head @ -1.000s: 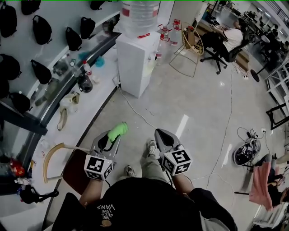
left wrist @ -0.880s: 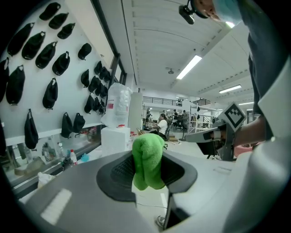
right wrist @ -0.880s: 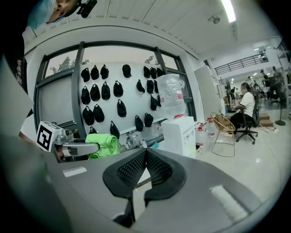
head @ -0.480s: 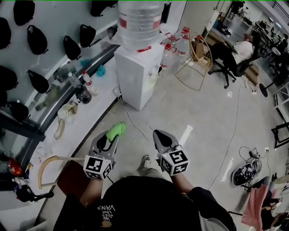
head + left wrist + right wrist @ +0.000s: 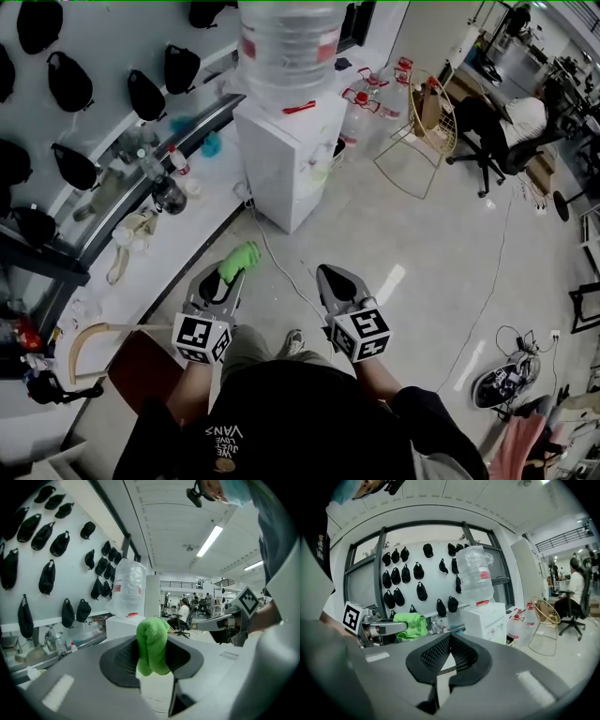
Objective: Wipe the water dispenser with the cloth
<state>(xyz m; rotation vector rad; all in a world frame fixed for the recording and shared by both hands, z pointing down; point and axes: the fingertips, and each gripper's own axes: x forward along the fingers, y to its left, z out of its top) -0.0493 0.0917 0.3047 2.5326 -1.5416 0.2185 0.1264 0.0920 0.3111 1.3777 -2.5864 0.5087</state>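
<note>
Two grippers are sitting low in front of me in the head view, both pointing toward the water dispenser (image 5: pixel 281 164), which is standing well ahead of them on the floor (image 5: pixel 403 225). My left gripper (image 5: pixel 229 277) is pinching the cloth (image 5: pixel 240 258). Its jaws are clamping a folded wad of bright green, fuzzy fabric, and the wad is bulging up past the tips in a soft, rounded lump. In the left gripper view the cloth is standing upright between the black ribbed pads (image 5: pixel 123 656), filling the gap from side to side. It is hanging in the air, well apart from the dispenser and not touching it. My right gripper (image 5: pixel 331 277) is carrying nothing. In its own view the two dark, mesh-textured pads are meeting at the tips, with only a thin slit showing lower down.

I am seeing the dispenser as a white, boxy cabinet with flat, smooth sides. A big clear plastic bottle (image 5: pixel 286 42) with a red band is sitting upside down on top of it. Beyond it, spare bottles (image 5: pixel 361 98) with red caps are standing near a gold wire chair (image 5: pixel 417 131). To the left, rows of black caps (image 5: pixel 70 80) are hanging on a white wall above a long counter (image 5: pixel 187 202) cluttered with small bottles. The floor is looking pale and glossy.
</note>
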